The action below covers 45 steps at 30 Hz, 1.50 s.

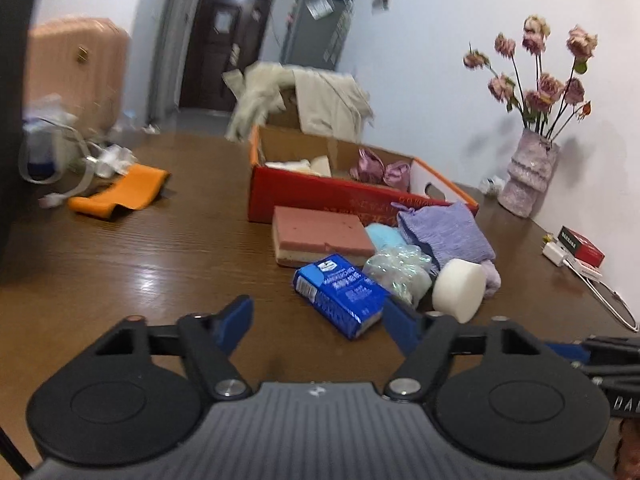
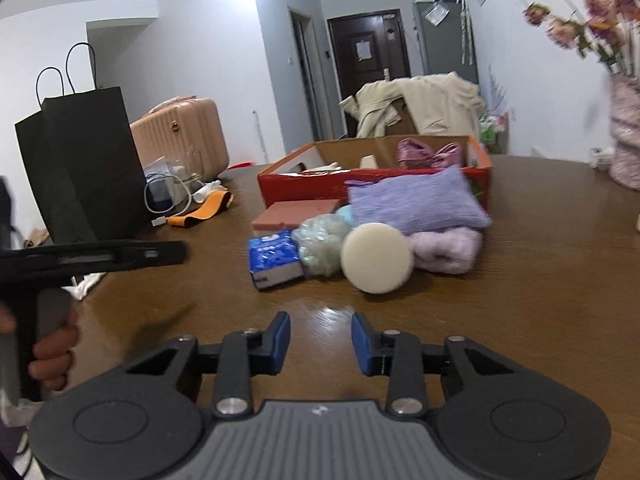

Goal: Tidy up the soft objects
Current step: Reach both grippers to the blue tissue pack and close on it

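A heap of soft things lies on the brown table (image 1: pixel 160 248) in front of a red cardboard box (image 1: pixel 312 194): a pink sponge block (image 1: pixel 320 232), a blue tissue pack (image 1: pixel 340 294), a shiny mesh puff (image 1: pixel 400 268), a white round sponge (image 1: pixel 460 290), a purple knitted pouch (image 1: pixel 444 232) and a pink fluffy cloth (image 2: pixel 448 250). Inside the box sits a pink satin item (image 1: pixel 380 170). My left gripper (image 1: pixel 318 322) is open just short of the tissue pack, nothing between its fingers. My right gripper (image 2: pixel 320 340) stands narrowly open over bare table, short of the white sponge (image 2: pixel 376 258).
A black paper bag (image 2: pixel 80 168), cables (image 1: pixel 60 168) and an orange strap (image 1: pixel 120 194) lie at the left. A vase of dried roses (image 1: pixel 528 176), a small red box (image 1: pixel 580 246) and a charger sit by the right wall. A pink suitcase (image 2: pixel 180 136) stands behind.
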{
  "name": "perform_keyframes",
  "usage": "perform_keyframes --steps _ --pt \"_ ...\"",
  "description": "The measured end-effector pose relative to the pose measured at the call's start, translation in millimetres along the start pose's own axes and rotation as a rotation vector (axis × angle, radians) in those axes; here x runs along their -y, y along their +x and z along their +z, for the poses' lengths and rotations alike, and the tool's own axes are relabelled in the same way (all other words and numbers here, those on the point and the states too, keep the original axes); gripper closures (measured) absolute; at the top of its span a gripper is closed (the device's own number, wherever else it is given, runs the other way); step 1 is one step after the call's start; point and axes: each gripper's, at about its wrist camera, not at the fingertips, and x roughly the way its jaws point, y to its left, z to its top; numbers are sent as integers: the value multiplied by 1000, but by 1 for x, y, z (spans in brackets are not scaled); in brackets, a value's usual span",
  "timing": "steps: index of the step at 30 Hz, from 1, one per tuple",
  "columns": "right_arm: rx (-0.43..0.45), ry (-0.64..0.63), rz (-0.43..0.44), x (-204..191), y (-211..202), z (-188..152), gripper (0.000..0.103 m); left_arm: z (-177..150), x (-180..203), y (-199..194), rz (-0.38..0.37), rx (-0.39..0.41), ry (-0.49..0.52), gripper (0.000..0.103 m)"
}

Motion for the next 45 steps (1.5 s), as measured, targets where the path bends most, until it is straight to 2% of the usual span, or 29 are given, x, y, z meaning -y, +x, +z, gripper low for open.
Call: perform_keyframes --steps 4,8,10,11,12,15,19,21,25,32,33,34,35,41,45 --pt "-27 69 80 -1 41 16 73 23 -15 46 -37 -47 16 33" --pt "-49 119 107 -5 85 28 73 32 -35 86 -126 -117 -70 37" --pt "-58 146 122 -5 103 33 73 29 -47 102 -173 -170 -142 58" --pt "-63 164 130 -5 110 34 73 26 -53 105 -210 -182 -169 63" --pt "-66 184 142 -4 116 35 73 24 -58 105 -232 -189 -197 66" --pt "-66 251 150 2 126 38 73 19 -64 92 -231 -188 -234 70" --pt "-74 286 150 7 123 37 77 -5 -57 58 -242 -197 -248 73" --pt "-85 285 133 8 119 32 83 -18 -48 40 -246 -196 -255 76" --pt "-93 232 123 -1 99 21 87 -36 -33 9 -225 -177 -265 79" --pt "-76 155 114 -16 46 4 87 -47 -13 -25 -249 -168 -212 80" --pt "-77 148 112 -16 42 2 87 -51 -11 -26 -247 -166 -207 77" --pt "-77 146 103 -16 38 1 85 -52 -10 -27 -232 -166 -207 67" --pt "-73 148 97 -15 36 0 85 -53 -10 -27 -215 -166 -208 63" --pt "-57 163 109 -9 30 -1 83 -48 -12 -27 -192 -133 -219 63" --pt "-82 190 133 -7 42 -4 80 -45 -14 -13 -179 -164 -245 63"
